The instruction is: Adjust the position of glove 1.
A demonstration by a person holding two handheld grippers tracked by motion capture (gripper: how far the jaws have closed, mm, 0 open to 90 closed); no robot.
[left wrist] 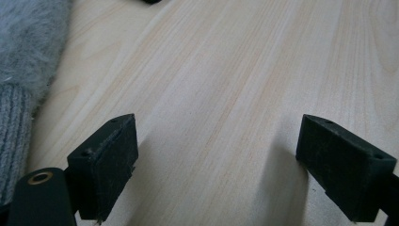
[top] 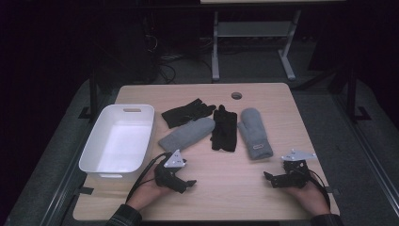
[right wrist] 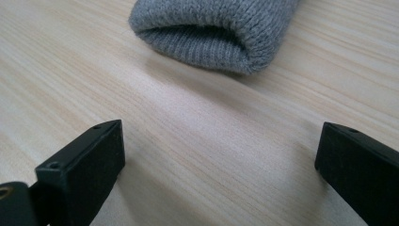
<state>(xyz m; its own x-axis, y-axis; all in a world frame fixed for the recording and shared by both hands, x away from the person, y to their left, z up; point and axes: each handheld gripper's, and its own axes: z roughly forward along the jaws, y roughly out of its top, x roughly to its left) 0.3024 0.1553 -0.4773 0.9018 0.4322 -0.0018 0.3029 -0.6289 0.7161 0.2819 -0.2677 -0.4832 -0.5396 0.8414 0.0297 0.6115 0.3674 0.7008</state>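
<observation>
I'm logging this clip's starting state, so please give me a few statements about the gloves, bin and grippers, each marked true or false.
1. The white plastic bin holds a glove. False: nothing lies in it.
2. Two grey knitted mittens lie on the wooden table. True.
3. The right gripper grips a mitten cuff. False: its jaws are open, with bare table between them.
4. The left gripper is open. True.
5. Two black gloves lie between the mittens. True.

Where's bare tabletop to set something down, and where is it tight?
Free: the wooden table's far strip behind the gloves, around its round cable hole; the near middle between the open left gripper and open right gripper. Crowded: two black gloves and two grey knit mittens bunched beside the white plastic bin.
</observation>
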